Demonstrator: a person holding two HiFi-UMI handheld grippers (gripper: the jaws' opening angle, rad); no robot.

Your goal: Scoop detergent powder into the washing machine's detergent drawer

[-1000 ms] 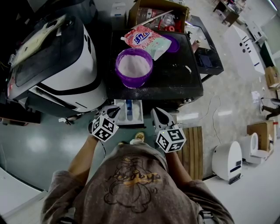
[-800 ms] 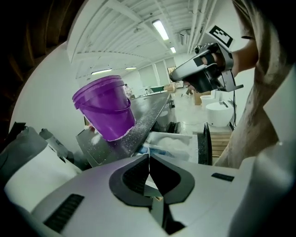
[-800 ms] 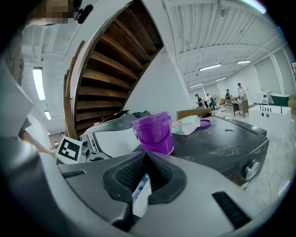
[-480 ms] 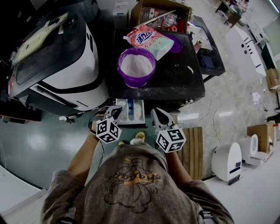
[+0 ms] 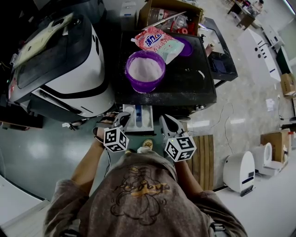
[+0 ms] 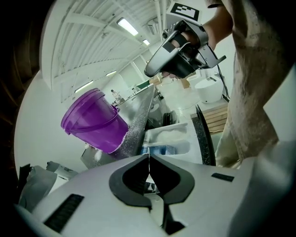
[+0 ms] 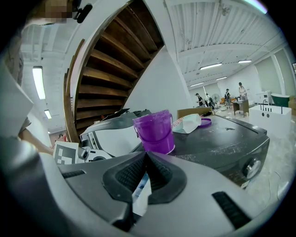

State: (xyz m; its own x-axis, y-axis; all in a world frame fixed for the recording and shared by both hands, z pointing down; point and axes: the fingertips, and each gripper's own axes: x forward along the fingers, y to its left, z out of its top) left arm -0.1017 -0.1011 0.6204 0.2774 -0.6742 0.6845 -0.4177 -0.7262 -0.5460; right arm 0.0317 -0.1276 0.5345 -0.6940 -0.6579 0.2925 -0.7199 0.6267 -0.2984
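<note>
A purple bucket (image 5: 144,70) of white detergent powder stands on the black top of the washing machine (image 5: 194,83). Behind it lie a pink-and-green detergent bag (image 5: 157,41) and a purple lid (image 5: 186,46). The white detergent drawer (image 5: 138,118), with a blue insert, is pulled out of the machine's front. My left gripper (image 5: 122,119) is shut and empty at the drawer's left edge. My right gripper (image 5: 166,122), also shut and empty, hangs just right of the drawer. The bucket (image 6: 95,121) and drawer (image 6: 169,138) show beyond the left gripper (image 6: 149,163). The bucket (image 7: 155,131) stands ahead of the right gripper (image 7: 147,158).
A white-and-black machine (image 5: 60,60) stands to the left of the washer. A cardboard box (image 5: 169,14) of items sits behind the black top. A wooden pallet (image 5: 204,157) and a white appliance (image 5: 240,169) are on the floor to the right.
My left gripper has shifted slightly right, closer to the drawer's left edge. The right gripper has stayed put.
</note>
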